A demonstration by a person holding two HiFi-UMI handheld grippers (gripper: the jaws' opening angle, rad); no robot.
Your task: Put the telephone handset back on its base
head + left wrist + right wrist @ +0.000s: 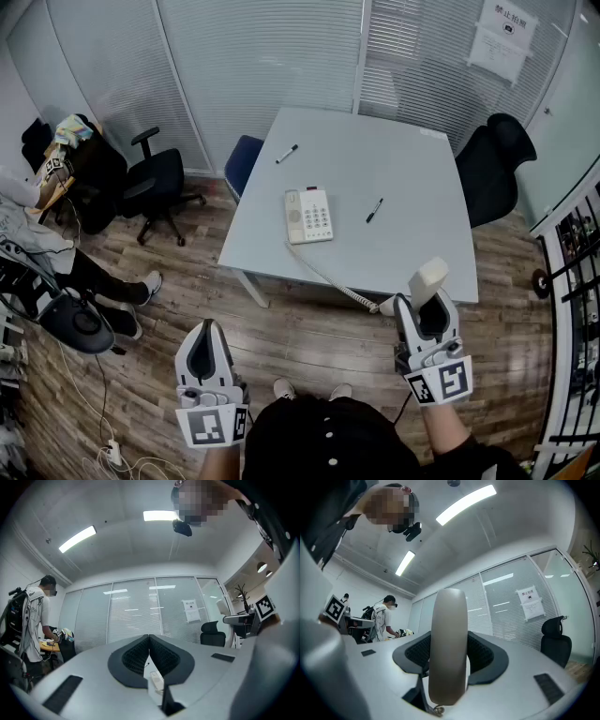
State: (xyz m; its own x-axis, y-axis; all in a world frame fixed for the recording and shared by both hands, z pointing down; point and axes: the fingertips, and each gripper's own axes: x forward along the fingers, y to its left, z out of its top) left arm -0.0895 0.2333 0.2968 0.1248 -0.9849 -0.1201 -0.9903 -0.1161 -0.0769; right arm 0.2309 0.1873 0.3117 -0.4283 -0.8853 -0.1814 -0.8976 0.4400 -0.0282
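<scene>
Pinching handset (pixel 449 639) upright: right tool (pixel 427 307) | base (pixel 308 216) well ahead on table (pixel 403 150) | left tool (pixel 205 337) pressed together

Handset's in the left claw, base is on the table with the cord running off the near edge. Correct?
No. The handset is in the right claw, as the right gripper view shows; the left claw is shut and empty. The base is on the table, cord running off its near edge.

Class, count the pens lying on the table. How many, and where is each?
2. One pen lies toward the table's far left, beyond the telephone base; the other pen lies just right of the base. None seems hidden.
</scene>
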